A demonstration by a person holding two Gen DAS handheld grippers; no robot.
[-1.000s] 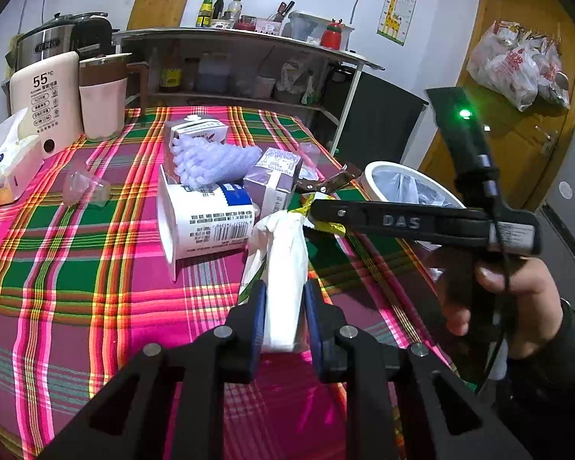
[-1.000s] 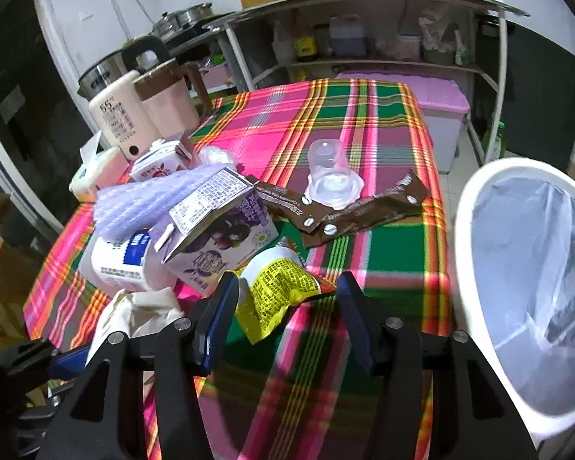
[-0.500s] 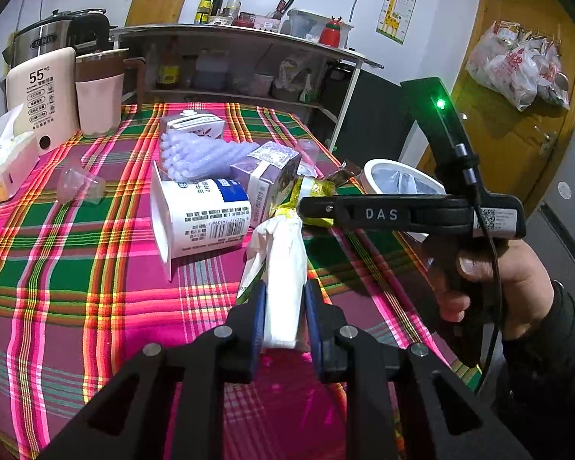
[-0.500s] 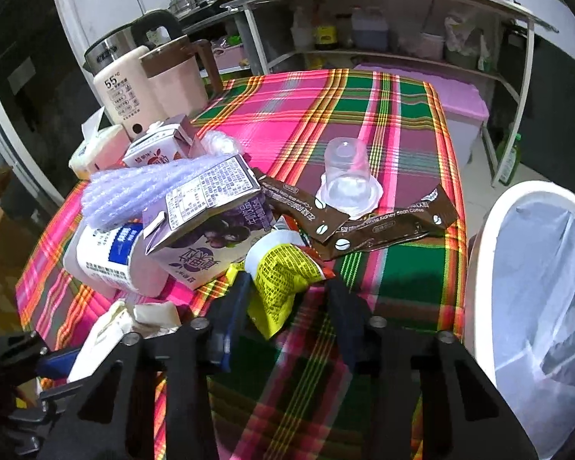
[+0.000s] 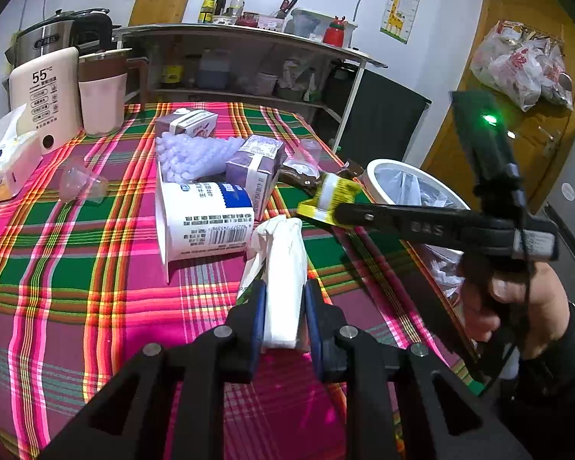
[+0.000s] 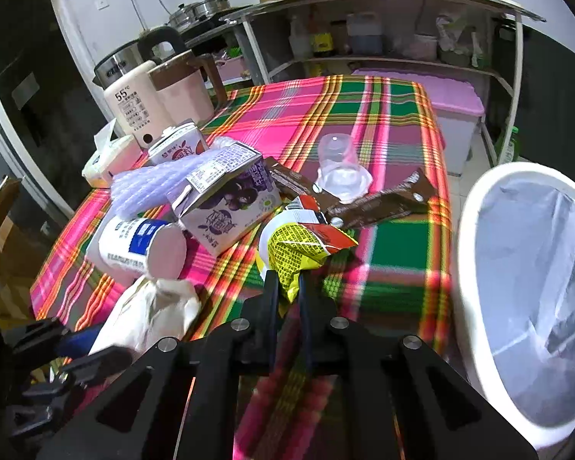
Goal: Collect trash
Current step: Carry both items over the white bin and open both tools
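Note:
My left gripper (image 5: 284, 308) is shut on a crumpled white paper bag (image 5: 283, 268), held just above the plaid tablecloth (image 5: 76, 268); the bag also shows in the right wrist view (image 6: 149, 314). My right gripper (image 6: 287, 287) is shut on a yellow snack wrapper (image 6: 299, 249), lifted off the cloth; it also shows in the left wrist view (image 5: 331, 195). A white bin with a plastic liner (image 6: 525, 287) stands beside the table's right edge (image 5: 406, 188). A white paper cup (image 5: 203, 222), a purple carton (image 5: 255, 174) and brown wrappers (image 6: 383, 203) lie on the table.
A clear plastic cup (image 6: 341, 176), purple foam netting (image 5: 195, 153), a second carton (image 5: 191, 122) and another clear cup (image 5: 82, 186) lie further back. A tissue box (image 5: 4, 161), a water dispenser (image 5: 46, 92) and a pink jug (image 5: 103, 96) stand at the far left.
My right gripper has closed on the yellow wrapper and lifted it off the cloth. My left gripper still holds the paper bag, almost unmoved.

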